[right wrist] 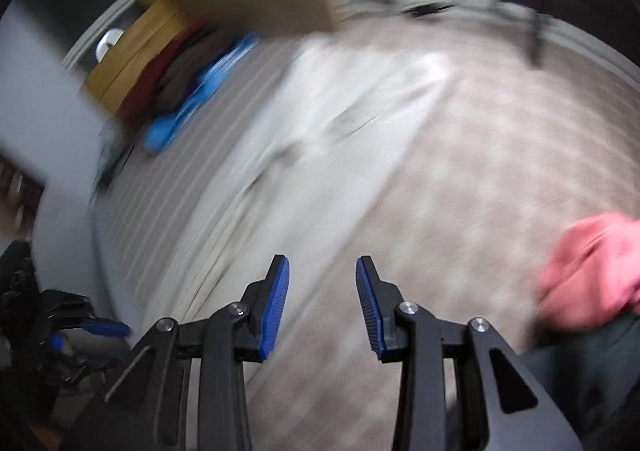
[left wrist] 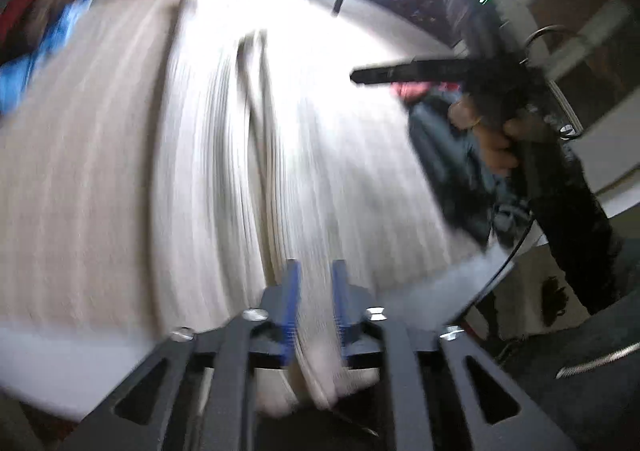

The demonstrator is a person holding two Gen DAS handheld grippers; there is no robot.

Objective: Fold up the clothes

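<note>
Item: pale grey-white soft cloth garment [left wrist: 248, 155], spread on striped beige bed cover [right wrist: 480, 139]. Light, limp, likely slippery; best taken at an edge fold. Left tongs [left wrist: 316, 303] narrowly parted, cloth fold between. Right tongs [right wrist: 322, 303] parted, empty. Pink cloth [right wrist: 592, 271] at three o'clock.

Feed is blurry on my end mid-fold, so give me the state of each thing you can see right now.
Left claw: white cloth lies between its blue pads; grip unclear.
Right claw: open, nothing between its pads.
White garment: spread on the bed, creased along its middle.
Pink garment: crumpled at the bed's edge.
Blue garment: bunched, unfolded, at the far side.
Bed cover: laid flat.
</note>
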